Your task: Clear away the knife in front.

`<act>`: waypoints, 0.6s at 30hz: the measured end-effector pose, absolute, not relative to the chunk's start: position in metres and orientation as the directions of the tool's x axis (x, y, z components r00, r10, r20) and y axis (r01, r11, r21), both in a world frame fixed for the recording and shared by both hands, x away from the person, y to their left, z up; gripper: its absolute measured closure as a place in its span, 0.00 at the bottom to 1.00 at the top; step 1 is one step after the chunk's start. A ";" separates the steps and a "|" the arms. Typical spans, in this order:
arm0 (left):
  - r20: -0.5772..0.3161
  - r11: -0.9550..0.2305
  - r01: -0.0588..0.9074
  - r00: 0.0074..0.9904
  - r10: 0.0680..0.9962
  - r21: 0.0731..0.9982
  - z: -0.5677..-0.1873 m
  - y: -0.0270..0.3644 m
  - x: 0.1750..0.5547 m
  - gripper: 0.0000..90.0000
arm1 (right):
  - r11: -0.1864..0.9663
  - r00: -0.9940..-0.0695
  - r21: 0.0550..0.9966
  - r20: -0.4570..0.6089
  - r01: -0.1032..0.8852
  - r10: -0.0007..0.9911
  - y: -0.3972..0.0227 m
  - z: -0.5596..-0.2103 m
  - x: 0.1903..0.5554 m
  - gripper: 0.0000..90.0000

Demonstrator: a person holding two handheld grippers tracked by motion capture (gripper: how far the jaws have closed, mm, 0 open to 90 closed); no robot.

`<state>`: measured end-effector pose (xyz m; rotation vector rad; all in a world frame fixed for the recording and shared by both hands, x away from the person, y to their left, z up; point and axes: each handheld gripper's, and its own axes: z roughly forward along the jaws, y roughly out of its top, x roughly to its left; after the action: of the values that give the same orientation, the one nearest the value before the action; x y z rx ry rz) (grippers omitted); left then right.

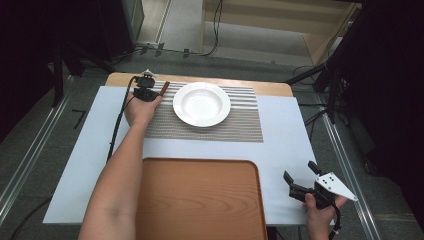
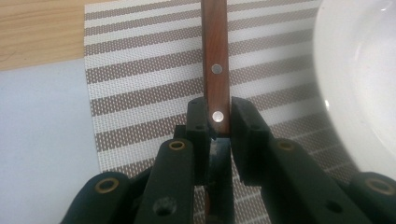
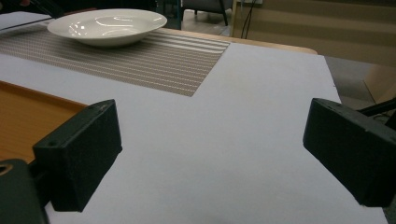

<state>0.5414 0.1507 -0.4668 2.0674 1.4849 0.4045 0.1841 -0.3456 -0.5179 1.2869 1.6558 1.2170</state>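
I am holding the left gripper [image 2: 218, 125] clamped on the near end of a brown wooden handle [image 2: 216, 65], its two black jaws pressing the handle from both sides right at the lower of its two metal rivets. The handle is running straight away from the jaws across the striped placemat [image 2: 140, 79], and I cannot tell what kind of utensil it belongs to, since whatever lies behind the jaws is hidden. In the high view the left gripper [image 1: 145, 90] is sitting at the far left corner of the placemat [image 1: 240, 125], just left of the white plate [image 1: 201, 103], with the handle [image 1: 164, 88] lying between gripper and plate, close to the plate's rim but apart from it. My left hand [image 1: 141, 110] is reaching in over the placemat's left edge. The plate is resting on the far part of the placemat, toward its left half. On the near side of the placemat, across a band of the white table cover [image 1: 285, 145], the wooden tray [image 1: 200, 200] is lying bare. I am keeping the right gripper [image 1: 300, 178] well to the right of the plate and nearer to me, beside the tray's right edge, its jaws standing wide apart over the white cover with nothing between them; from its own camera the right gripper [image 3: 212, 158] is facing the plate [image 3: 107, 25] across the placemat [image 3: 140, 58].
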 end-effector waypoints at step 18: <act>-0.117 -0.267 0.735 0.426 0.897 0.623 -0.446 0.152 0.509 0.85 | 0.066 -0.262 0.949 0.018 0.308 0.965 -0.346 -0.518 0.185 0.03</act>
<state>0.5088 0.1517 -0.4459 2.0737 1.3725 0.3450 0.1846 -0.3455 -0.5178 1.2869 1.6597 1.2164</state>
